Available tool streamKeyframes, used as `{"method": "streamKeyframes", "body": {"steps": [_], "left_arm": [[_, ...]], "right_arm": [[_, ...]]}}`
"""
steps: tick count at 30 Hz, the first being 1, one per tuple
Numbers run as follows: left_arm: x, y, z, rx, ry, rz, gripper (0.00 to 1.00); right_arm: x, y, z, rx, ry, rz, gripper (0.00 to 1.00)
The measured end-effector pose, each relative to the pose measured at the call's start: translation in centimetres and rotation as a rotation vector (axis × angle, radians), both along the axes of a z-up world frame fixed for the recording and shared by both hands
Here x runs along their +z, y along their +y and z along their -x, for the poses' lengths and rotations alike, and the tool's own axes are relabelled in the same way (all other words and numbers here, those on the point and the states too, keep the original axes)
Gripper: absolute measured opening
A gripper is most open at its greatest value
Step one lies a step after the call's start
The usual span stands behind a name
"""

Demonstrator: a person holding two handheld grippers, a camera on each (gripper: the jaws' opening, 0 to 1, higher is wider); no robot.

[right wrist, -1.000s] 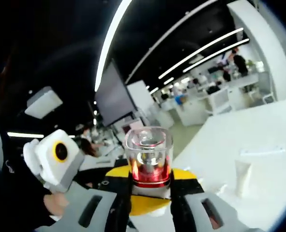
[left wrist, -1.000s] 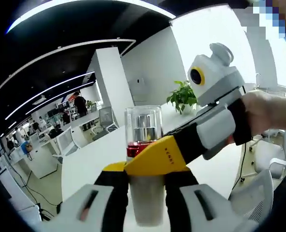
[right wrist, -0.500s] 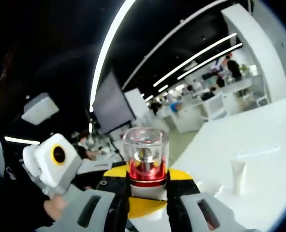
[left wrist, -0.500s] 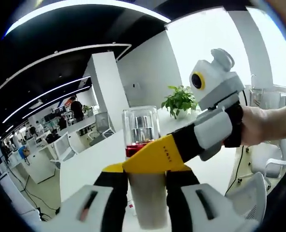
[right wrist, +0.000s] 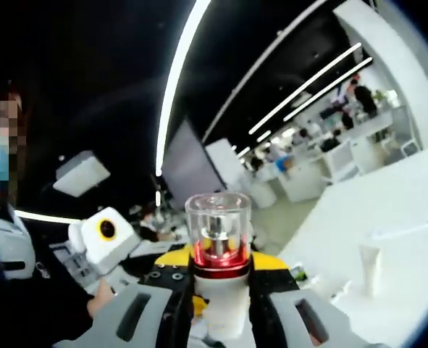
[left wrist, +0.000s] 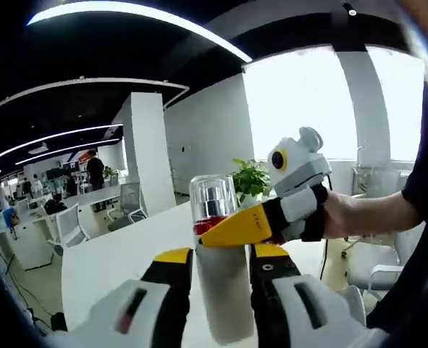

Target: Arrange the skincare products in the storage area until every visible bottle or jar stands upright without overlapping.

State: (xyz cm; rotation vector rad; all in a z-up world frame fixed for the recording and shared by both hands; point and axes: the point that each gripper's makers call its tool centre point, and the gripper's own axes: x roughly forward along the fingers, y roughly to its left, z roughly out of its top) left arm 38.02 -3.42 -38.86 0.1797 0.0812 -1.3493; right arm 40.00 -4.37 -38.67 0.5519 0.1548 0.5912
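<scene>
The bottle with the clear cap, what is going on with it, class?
A person is holding one skincare bottle up in the air with both tools. The left tool is shut on its pale body. The right tool is closed on it just under the red collar and clear cap, and its yellow jaw crosses the bottle in the left gripper view. The person's hand shows behind it. A white table with a small white tube lies beyond.

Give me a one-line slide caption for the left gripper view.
Both grippers clamp one clear-capped white bottle above a white table.
</scene>
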Motion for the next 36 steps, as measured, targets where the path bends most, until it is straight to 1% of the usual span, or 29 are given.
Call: {"method": "streamKeyframes", "body": {"steps": [1, 2, 3, 4, 5, 6, 7, 8, 9, 10, 11, 12, 13, 14, 15, 16, 18, 20, 22, 23, 26, 28, 29, 30, 31, 32, 33, 35, 36], "left_arm": [[-0.1, 0.2, 0.1, -0.009, -0.010, -0.010, 0.37], [-0.3, 0.2, 0.4, -0.034, -0.007, -0.015, 0.41], [-0.5, 0.2, 1.1, -0.077, 0.047, -0.001, 0.46], [-0.6, 0.3, 1.4, -0.103, 0.096, 0.010, 0.50], [-0.6, 0.5, 1.6, -0.132, 0.159, 0.038, 0.52], [-0.3, 0.6, 1.8, -0.153, 0.184, 0.059, 0.54], [-0.2, 0.8, 1.9, -0.179, 0.214, 0.071, 0.55], [0.1, 1.0, 2.5, -0.234, 0.273, 0.079, 0.55], [0.4, 1.2, 3.1, -0.276, 0.317, 0.086, 0.55], [0.8, 1.3, 3.5, -0.315, 0.354, 0.097, 0.56], [1.7, 1.5, 4.5, -0.396, 0.406, 0.117, 0.56], [2.2, 1.7, 5.1, -0.438, 0.440, 0.129, 0.56], [3.1, 1.7, 5.4, -0.471, 0.466, 0.159, 0.55], [4.2, 2.0, 6.2, -0.536, 0.489, 0.180, 0.54], [4.9, 2.1, 6.5, -0.562, 0.509, 0.198, 0.53], [5.5, 2.3, 7.0, -0.599, 0.524, 0.199, 0.53], [6.3, 2.6, 8.0, -0.655, 0.522, 0.197, 0.52], [6.6, 2.9, 9.0, -0.715, 0.534, 0.183, 0.52], [6.6, 2.9, 9.4, -0.747, 0.547, 0.188, 0.52], [6.7, 3.0, 9.9, -0.791, 0.570, 0.203, 0.52], [6.5, 2.8, 10.1, -0.854, 0.604, 0.252, 0.46], [6.3, 2.8, 10.3, -0.938, 0.657, 0.289, 0.42], [6.5, 2.6, 10.4, -0.952, 0.666, 0.312, 0.41], [6.9, 2.7, 10.6, -0.989, 0.665, 0.339, 0.40], [7.3, 3.0, 11.0, -1.053, 0.667, 0.358, 0.40], [7.7, 3.1, 11.3, -1.081, 0.669, 0.368, 0.41], [8.5, 3.3, 11.8, -1.119, 0.646, 0.407, 0.40], [9.2, 3.9, 12.8, -1.198, 0.630, 0.413, 0.38], [9.4, 4.1, 13.3, -1.231, 0.609, 0.418, 0.36]], "right_arm": [[0.4, -0.2, 0.2, 0.014, -0.012, -0.009, 0.21], [0.7, -0.2, 0.4, 0.027, -0.019, -0.016, 0.21], [1.1, -0.2, 0.6, 0.048, -0.025, -0.028, 0.21], [1.5, -0.1, 0.8, 0.068, -0.038, -0.034, 0.21], [2.3, 0.2, 1.4, 0.110, -0.073, -0.034, 0.21], [2.9, 0.5, 1.8, 0.143, -0.100, -0.036, 0.21], [3.4, 0.7, 2.3, 0.173, -0.107, -0.052, 0.21], [4.4, 1.2, 3.0, 0.228, -0.135, -0.075, 0.21], [5.1, 1.5, 3.5, 0.263, -0.152, -0.095, 0.21], [6.0, 2.0, 4.2, 0.317, -0.172, -0.117, 0.21], [6.5, 2.3, 4.8, 0.362, -0.185, -0.126, 0.21], [7.0, 2.7, 5.2, 0.390, -0.192, -0.136, 0.21], [7.7, 3.3, 6.0, 0.443, -0.208, -0.155, 0.21], [8.1, 3.8, 6.5, 0.474, -0.215, -0.158, 0.21], [8.3, 4.0, 6.7, 0.493, -0.215, -0.165, 0.21], [8.6, 4.3, 7.0, 0.526, -0.228, -0.165, 0.21], [9.0, 4.6, 7.2, 0.551, -0.231, -0.174, 0.21], [9.2, 4.8, 7.5, 0.583, -0.236, -0.184, 0.21], [9.4, 5.1, 7.9, 0.605, -0.239, -0.196, 0.21], [9.5, 5.2, 8.1, 0.619, -0.241, -0.201, 0.21], [9.6, 5.5, 8.3, 0.646, -0.239, -0.208, 0.21], [9.9, 6.0, 8.5, 0.672, -0.238, -0.217, 0.21], [10.0, 6.2, 8.6, 0.684, -0.236, -0.223, 0.21], [10.3, 6.4, 8.8, 0.702, -0.239, -0.231, 0.21], [10.7, 6.8, 9.1, 0.724, -0.242, -0.240, 0.21], [10.9, 7.0, 9.3, 0.740, -0.245, -0.248, 0.21], [11.4, 7.3, 9.6, 0.762, -0.250, -0.259, 0.21], [12.0, 7.8, 9.9, 0.792, -0.262, -0.277, 0.21], [12.3, 7.9, 10.0, 0.796, -0.266, -0.283, 0.21]]}}
